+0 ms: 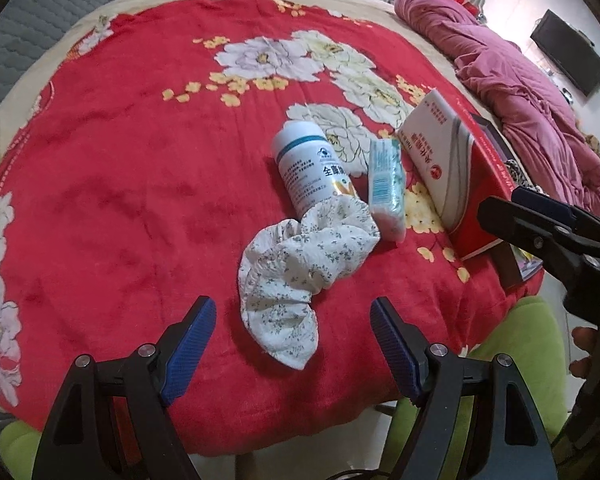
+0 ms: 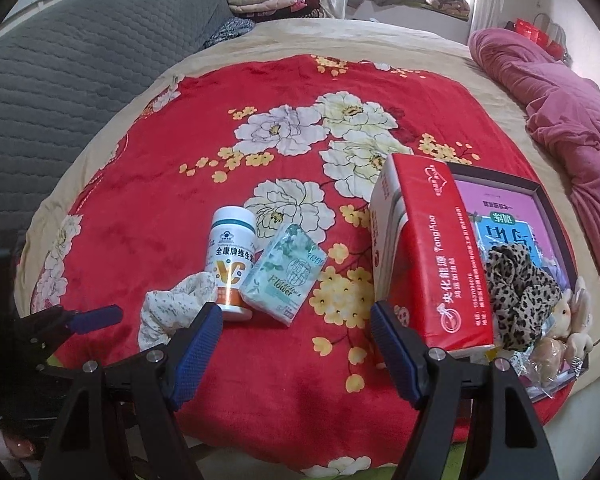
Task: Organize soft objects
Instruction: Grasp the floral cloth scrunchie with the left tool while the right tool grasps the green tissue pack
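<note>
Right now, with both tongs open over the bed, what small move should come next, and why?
Probably lower the left tongs onto the white floral cloth and close. It lies just ahead of their open jaws, loose on the red blanket, its far end against the bottle.

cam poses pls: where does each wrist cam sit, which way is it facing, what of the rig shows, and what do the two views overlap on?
Left wrist: rides the left gripper, angled down at the white floral cloth on the red blanket; own open fingers show, the right gripper at right edge.
Right wrist: rides the right gripper, angled down at bare blanket between tissue pack and red box; own open fingers show, the left gripper at left.
Shared: white bottle, tissue pack, cloth, red box, pink quilt.
</note>
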Action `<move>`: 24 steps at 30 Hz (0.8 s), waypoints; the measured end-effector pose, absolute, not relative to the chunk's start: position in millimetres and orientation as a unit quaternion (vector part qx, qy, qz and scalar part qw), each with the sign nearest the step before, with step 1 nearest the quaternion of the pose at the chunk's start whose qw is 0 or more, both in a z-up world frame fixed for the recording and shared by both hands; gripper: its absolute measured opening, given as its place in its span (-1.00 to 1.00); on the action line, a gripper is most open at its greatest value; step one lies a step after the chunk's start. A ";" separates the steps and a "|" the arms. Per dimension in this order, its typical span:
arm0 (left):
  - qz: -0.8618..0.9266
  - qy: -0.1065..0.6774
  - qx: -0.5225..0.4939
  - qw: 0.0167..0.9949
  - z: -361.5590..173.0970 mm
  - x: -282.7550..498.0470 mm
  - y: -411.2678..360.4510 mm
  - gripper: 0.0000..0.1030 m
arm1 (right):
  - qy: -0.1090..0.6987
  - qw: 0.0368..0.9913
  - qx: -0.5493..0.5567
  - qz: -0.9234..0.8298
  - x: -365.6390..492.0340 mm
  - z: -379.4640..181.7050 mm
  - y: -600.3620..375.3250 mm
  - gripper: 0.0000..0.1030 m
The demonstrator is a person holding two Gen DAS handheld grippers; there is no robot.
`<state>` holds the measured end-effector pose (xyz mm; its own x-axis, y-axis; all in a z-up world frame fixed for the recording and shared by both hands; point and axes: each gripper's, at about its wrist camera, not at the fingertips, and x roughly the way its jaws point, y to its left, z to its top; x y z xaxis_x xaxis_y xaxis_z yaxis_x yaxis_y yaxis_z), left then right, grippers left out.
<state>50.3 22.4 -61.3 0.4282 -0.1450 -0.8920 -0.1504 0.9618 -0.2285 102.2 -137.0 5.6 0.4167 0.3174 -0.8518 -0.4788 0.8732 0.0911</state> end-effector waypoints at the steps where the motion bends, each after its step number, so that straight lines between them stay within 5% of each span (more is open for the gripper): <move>1: 0.005 0.535 -0.135 0.834 -64.4 52.6 23.2 0.56 | 0.487 0.836 -0.086 0.239 103.1 2.9 -134.7 0.46; 24: 0.025 0.539 -0.148 0.829 -92.2 67.2 48.9 0.56 | 0.522 0.836 -0.065 0.158 149.4 -37.7 -93.6 0.46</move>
